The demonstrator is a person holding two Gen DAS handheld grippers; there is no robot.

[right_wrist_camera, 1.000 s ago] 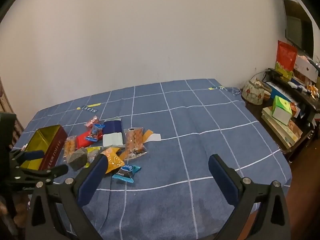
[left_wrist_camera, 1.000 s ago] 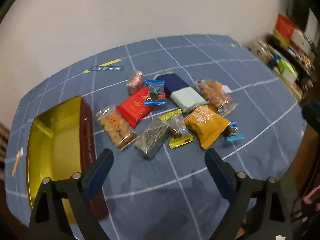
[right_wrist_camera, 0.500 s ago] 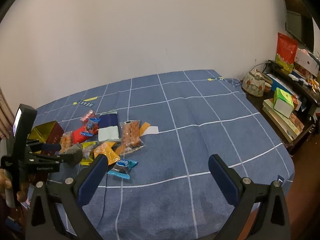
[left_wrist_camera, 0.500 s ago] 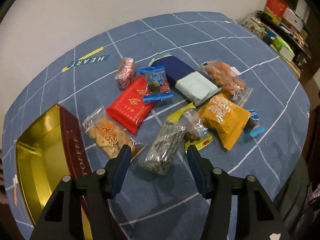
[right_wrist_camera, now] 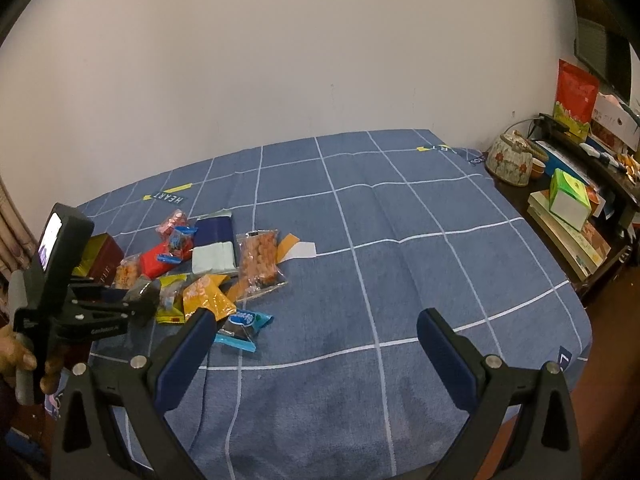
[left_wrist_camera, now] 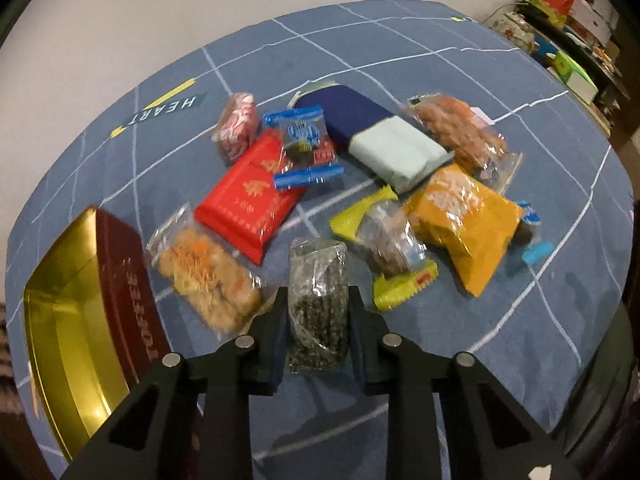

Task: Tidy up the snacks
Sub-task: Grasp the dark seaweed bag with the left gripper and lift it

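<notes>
The left gripper [left_wrist_camera: 318, 300] has its jaws closed on a clear packet of dark seeds [left_wrist_camera: 318, 300], gripping its near end while the far end lies on the blue checked cloth [left_wrist_camera: 400, 60] of the counter. Just left of the packet lies a clear bag of pale orange crackers [left_wrist_camera: 204, 276], touching the left finger; just right lies a yellow-edged packet with a brown biscuit [left_wrist_camera: 390, 248], partly under an orange pouch [left_wrist_camera: 464, 216]. Beyond these come a red packet [left_wrist_camera: 250, 204], with one of two blue-ended candy wrappers [left_wrist_camera: 304, 146] on top of it, a pink striped sweet [left_wrist_camera: 238, 126], a navy-and-mint pack [left_wrist_camera: 380, 136] and a clear bag of orange puffs [left_wrist_camera: 460, 132]. The second blue wrapper [left_wrist_camera: 530, 232] peeks out from behind the orange pouch. At the far left stands one open maroon toffee tin [left_wrist_camera: 132, 284], its gold inside bare. The right gripper [right_wrist_camera: 316, 344] hovers over bare cloth with jaws wide apart and nothing between them, well to the right of the snack heap. A hand [right_wrist_camera: 18, 356] holds the left tool.
</notes>
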